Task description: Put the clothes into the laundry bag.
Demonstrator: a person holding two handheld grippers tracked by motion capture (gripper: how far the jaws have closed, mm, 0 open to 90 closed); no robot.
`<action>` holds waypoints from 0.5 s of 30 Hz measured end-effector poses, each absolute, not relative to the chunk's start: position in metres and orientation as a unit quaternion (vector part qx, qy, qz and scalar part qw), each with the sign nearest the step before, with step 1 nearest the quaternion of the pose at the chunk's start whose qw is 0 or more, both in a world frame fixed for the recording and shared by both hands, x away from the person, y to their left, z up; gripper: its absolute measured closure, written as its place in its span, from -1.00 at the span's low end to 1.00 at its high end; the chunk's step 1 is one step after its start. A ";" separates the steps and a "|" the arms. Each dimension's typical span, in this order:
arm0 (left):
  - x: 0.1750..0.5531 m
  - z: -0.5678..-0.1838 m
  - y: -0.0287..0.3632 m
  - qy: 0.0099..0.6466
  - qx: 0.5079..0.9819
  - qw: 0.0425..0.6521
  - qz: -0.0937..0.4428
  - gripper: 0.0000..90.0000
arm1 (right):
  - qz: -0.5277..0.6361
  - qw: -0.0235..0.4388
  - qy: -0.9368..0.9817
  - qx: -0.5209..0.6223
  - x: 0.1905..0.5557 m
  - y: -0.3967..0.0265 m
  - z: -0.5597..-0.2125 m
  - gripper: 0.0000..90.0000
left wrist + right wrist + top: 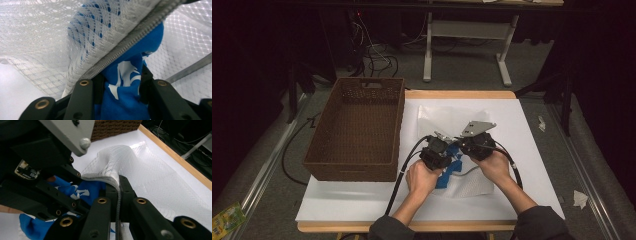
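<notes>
Right gripper (119, 185) pinches mesh bag (150, 172) zipper edge; left gripper (122, 82) clamps blue garment (125, 100), mid-table.

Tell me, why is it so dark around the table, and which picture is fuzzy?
High view: light falls on the white table, the room edges stay black. Left gripper view: the near mesh bag blurs softly. Right gripper view: the zipper edge is sharp, the corners dim.

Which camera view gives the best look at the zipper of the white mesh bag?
The left gripper view: the zipper runs close and sharp across the picture, above the blue cloth. The right gripper view shows its edge pinched between the right gripper jaws. The high view is too distant.
</notes>
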State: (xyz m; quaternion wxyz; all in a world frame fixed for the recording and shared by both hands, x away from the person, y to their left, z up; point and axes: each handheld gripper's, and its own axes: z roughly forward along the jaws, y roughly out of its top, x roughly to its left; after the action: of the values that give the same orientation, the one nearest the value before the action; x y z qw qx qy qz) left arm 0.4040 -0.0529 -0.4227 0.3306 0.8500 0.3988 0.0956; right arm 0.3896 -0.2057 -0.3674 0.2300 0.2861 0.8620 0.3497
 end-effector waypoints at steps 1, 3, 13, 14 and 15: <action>0.405 -0.423 -0.053 0.399 0.850 0.329 0.097 0.49 | 0.351 0.228 0.861 0.289 0.390 -0.206 -0.368 0.99; 0.408 -0.425 -0.053 0.406 0.847 0.329 0.095 0.48 | 0.352 0.224 0.860 0.292 0.390 -0.205 -0.370 0.99; 0.410 -0.427 -0.051 0.405 0.850 0.322 0.099 0.22 | 0.348 0.224 0.863 0.291 0.391 -0.201 -0.372 0.99; 0.410 -0.427 -0.051 0.405 0.852 0.319 0.098 0.19 | 0.351 0.226 0.862 0.289 0.391 -0.201 -0.373 0.99; 0.410 -0.427 -0.051 0.405 0.852 0.319 0.094 0.16 | 0.348 0.225 0.863 0.290 0.392 -0.201 -0.373 0.99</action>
State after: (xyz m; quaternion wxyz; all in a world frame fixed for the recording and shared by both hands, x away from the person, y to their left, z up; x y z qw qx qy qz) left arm 0.4101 -0.0506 -0.4272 0.3189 0.8519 0.4045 0.0943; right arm 0.3919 -0.2009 -0.3732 0.2249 0.2898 0.8626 0.3483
